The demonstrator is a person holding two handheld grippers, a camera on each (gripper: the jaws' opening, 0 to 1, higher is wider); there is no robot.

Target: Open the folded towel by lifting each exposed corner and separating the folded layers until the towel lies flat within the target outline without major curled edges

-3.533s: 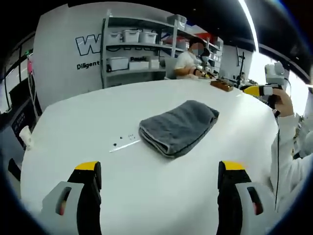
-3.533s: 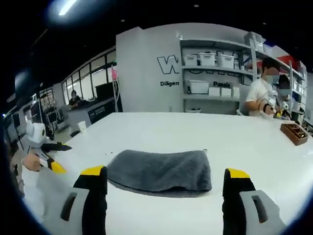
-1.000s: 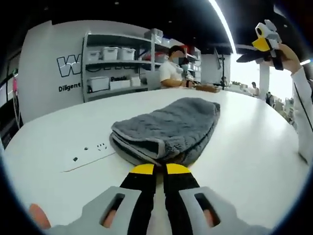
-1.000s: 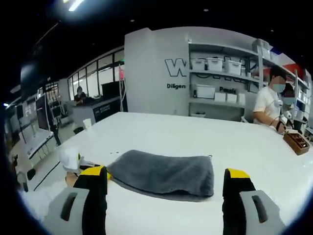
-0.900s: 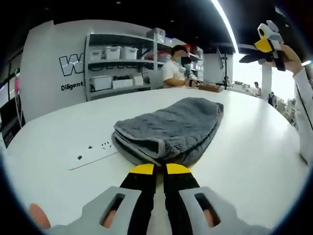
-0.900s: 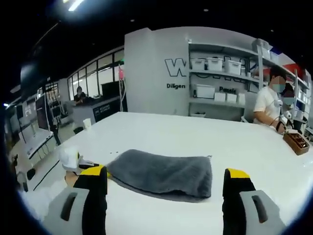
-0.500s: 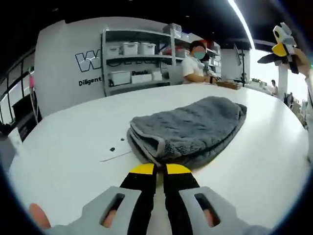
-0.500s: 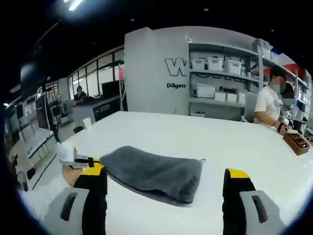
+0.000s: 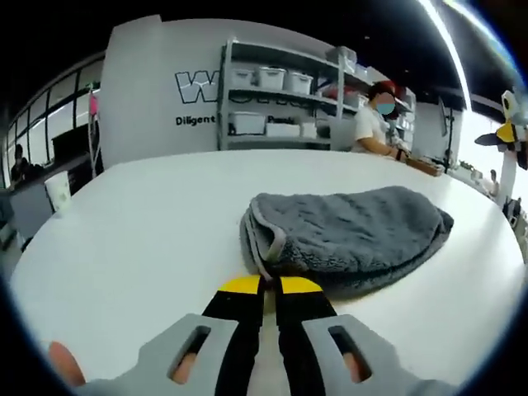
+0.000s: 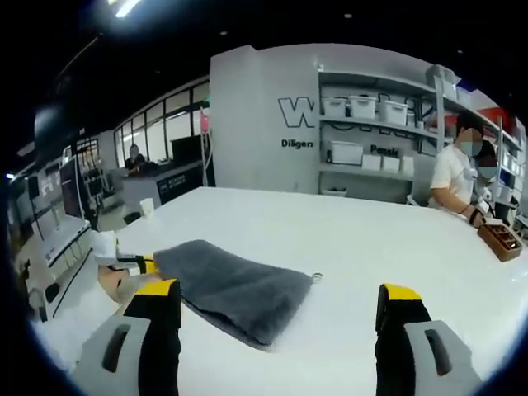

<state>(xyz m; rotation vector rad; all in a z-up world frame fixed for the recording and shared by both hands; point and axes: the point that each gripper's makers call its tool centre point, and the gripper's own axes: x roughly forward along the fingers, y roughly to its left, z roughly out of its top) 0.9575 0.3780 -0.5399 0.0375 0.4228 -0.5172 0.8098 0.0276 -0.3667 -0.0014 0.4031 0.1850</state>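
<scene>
A folded grey towel [image 9: 355, 235] lies on the white table [image 9: 124, 231], its layered corner pointing at me. My left gripper [image 9: 264, 285] is shut, its yellow tips pinching that corner's edge. In the right gripper view the towel [image 10: 231, 289] lies slanted, and the left gripper [image 10: 125, 264], held in a hand, grips its left end. My right gripper [image 10: 279, 290] hangs open above the table, near the towel's right part, with nothing between its fingers. It also appears raised at the far right of the left gripper view as the right gripper [image 9: 510, 132].
Shelves with white bins [image 9: 272, 82] stand against the back wall. A person [image 10: 458, 177] works at the table's far side beside a brown wooden box [image 10: 499, 233]. A paper cup [image 9: 58, 191] stands near the table's left edge.
The left gripper, shut on the towel's corner, has dragged it: in the right gripper view the towel slid left and swung slantwise. The right gripper has stayed open and still.
</scene>
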